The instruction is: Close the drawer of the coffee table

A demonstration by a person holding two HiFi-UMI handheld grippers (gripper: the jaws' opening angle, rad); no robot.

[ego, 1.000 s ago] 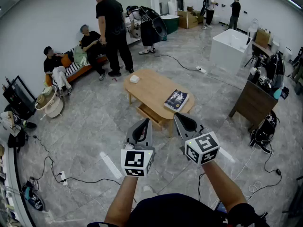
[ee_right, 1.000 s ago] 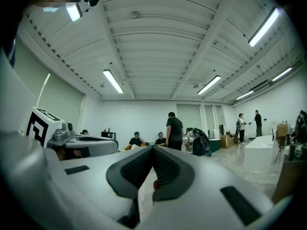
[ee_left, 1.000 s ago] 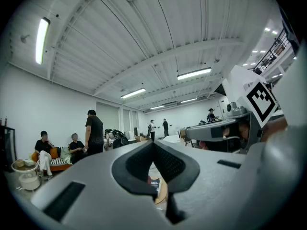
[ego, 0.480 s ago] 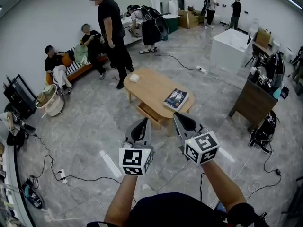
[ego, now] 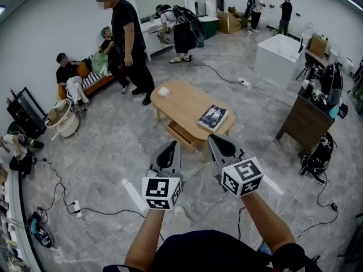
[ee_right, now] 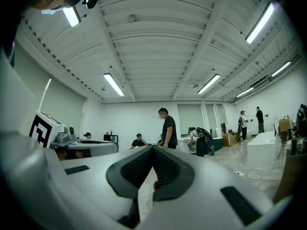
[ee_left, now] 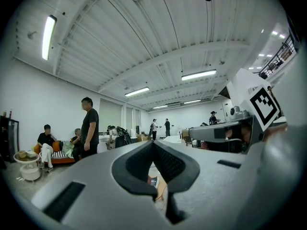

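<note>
In the head view a light wooden coffee table [ego: 184,103] stands on the grey floor ahead of me. Its drawer [ego: 181,135] sticks out of the near side, toward me. A dark book [ego: 212,118] lies on the near right part of the top and a small white box [ego: 163,92] on the far end. My left gripper [ego: 168,150] and right gripper [ego: 220,146] hover side by side short of the drawer, apart from it. Both are shut with nothing held. The left gripper view shows the left gripper [ee_left: 153,145] with its tips together. So does the right gripper view for the right gripper [ee_right: 152,150].
A standing person in black [ego: 126,38] is at the table's far left end, with others seated on a bench [ego: 91,81]. A dark desk [ego: 303,120] and white counter [ego: 276,58] stand at the right. Cables [ego: 62,191] and a white strip [ego: 134,194] lie on the floor.
The standing person in black has stepped left along the table's far end. Both grippers have stayed almost where they were, still shut.
</note>
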